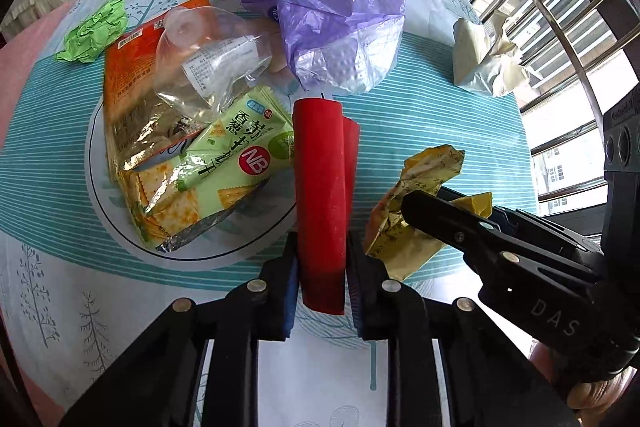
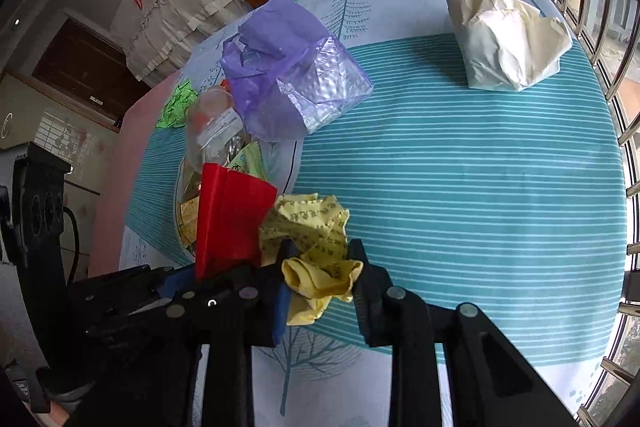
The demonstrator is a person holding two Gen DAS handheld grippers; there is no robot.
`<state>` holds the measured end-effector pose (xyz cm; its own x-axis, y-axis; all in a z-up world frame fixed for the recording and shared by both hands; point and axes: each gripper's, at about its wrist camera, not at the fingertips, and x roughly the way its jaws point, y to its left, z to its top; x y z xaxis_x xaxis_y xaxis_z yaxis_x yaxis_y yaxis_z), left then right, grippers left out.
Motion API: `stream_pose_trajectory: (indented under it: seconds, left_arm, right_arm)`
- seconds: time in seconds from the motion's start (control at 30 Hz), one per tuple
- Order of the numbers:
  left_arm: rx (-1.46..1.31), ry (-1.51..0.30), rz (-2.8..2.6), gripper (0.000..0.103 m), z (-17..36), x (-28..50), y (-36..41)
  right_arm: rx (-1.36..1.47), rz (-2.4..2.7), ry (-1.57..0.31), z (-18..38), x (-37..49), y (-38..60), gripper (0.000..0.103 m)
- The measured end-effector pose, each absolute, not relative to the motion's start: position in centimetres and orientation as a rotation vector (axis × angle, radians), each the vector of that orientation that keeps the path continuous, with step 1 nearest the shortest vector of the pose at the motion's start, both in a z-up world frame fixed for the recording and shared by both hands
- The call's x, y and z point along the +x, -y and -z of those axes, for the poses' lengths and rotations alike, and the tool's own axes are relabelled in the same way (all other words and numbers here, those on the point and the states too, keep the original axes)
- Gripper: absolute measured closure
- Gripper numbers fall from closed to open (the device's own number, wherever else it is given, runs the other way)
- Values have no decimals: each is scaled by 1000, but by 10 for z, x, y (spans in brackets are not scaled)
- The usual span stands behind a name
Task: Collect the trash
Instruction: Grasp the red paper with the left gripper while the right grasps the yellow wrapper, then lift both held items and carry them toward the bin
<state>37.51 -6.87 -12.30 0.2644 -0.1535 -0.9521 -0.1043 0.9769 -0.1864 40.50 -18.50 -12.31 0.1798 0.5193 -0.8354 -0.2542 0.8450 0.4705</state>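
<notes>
So the left gripper (image 1: 322, 267) has its jaws clamped on a red folded wrapper (image 1: 320, 195), sticking up just right of the white plate (image 1: 100, 187) (which is piled with a cracker packet (image 1: 216, 163) and a clear plastic bottle (image 1: 208, 63)). The right gripper (image 2: 320, 267) is pinching a crumpled yellow wrapper (image 2: 308, 239), a bit further right of that plate. A purple bag (image 1: 336, 15) sits behind the plate.
</notes>
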Motion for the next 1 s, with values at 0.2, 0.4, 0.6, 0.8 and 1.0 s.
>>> stream_pose_trajectory:
  seconds: [0.2,0.4,0.6,0.8,1.0]
  left_arm:
    - [-261,-1265,48,85,100,345,58]
    - [-258,-1215,52,85,71,310,44]
    - [-249,-1153,82,85,43,267,21]
    - [-201,-1111,148,85,19,210,-4]
    - [-137,-1057,183,85,-2,149,-38]
  right_arm:
    - [249,-551,-1237,104,385,184,78]
    - [266,-543,-1200,82,360,185,78]
    - [301,-519,-1152,57,324,178,78]
    - [368,-449,-1082,34,267,170,78]
    - [424,-400,-1024,18,198,148,78]
